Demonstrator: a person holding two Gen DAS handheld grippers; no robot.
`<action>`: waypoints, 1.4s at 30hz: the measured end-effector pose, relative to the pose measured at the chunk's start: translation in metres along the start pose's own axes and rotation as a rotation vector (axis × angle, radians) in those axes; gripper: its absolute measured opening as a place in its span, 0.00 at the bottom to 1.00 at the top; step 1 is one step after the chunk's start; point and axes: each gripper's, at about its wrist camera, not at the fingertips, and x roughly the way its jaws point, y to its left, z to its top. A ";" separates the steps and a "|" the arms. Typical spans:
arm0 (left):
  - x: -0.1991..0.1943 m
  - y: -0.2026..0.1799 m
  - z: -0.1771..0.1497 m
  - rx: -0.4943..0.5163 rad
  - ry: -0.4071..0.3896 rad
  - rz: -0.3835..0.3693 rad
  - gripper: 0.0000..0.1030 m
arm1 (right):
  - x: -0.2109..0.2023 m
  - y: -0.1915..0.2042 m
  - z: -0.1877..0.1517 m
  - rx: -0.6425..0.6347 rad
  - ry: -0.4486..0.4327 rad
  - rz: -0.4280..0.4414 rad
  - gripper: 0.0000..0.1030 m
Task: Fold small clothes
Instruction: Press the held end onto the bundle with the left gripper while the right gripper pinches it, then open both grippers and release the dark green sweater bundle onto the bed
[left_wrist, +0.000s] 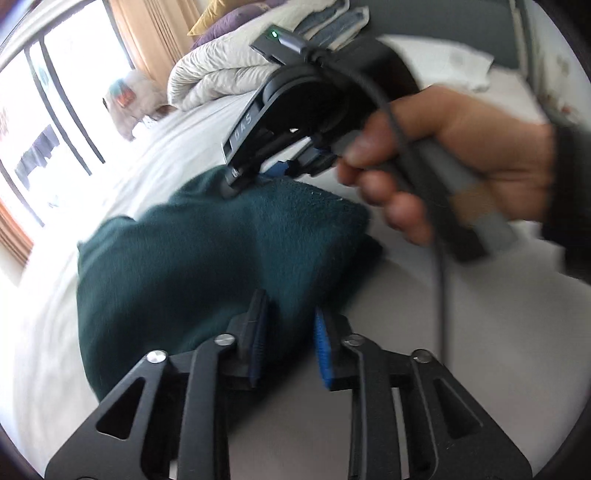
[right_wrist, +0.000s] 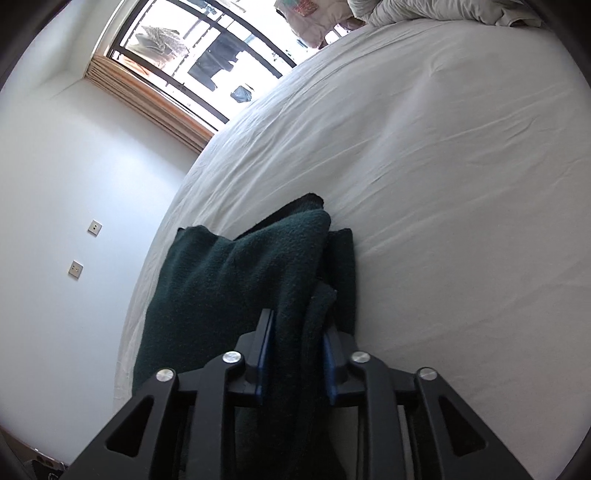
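Jaws parted on both your left gripper (left_wrist: 288, 347) and right gripper (right_wrist: 297, 360), dark green fleece garment (left_wrist: 207, 258) loosely between each pair: soft, light, limp; pinch its doubled edge.

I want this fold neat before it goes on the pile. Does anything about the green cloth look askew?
Yes. The green cloth on the bed is folded unevenly: at its right edge a layer bunches up into a ridge and a lower layer sticks out beside it, so the edges do not line up. Nothing looks damaged.
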 end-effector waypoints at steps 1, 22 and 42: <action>-0.010 0.005 -0.010 -0.014 -0.007 -0.043 0.26 | -0.005 0.002 -0.001 0.002 -0.013 -0.015 0.48; 0.009 0.086 -0.079 -0.049 0.054 0.120 0.26 | -0.034 0.066 -0.100 -0.278 -0.025 -0.256 0.09; -0.020 0.066 -0.083 -0.038 0.011 0.113 0.27 | -0.023 0.087 -0.122 -0.299 0.056 -0.083 0.43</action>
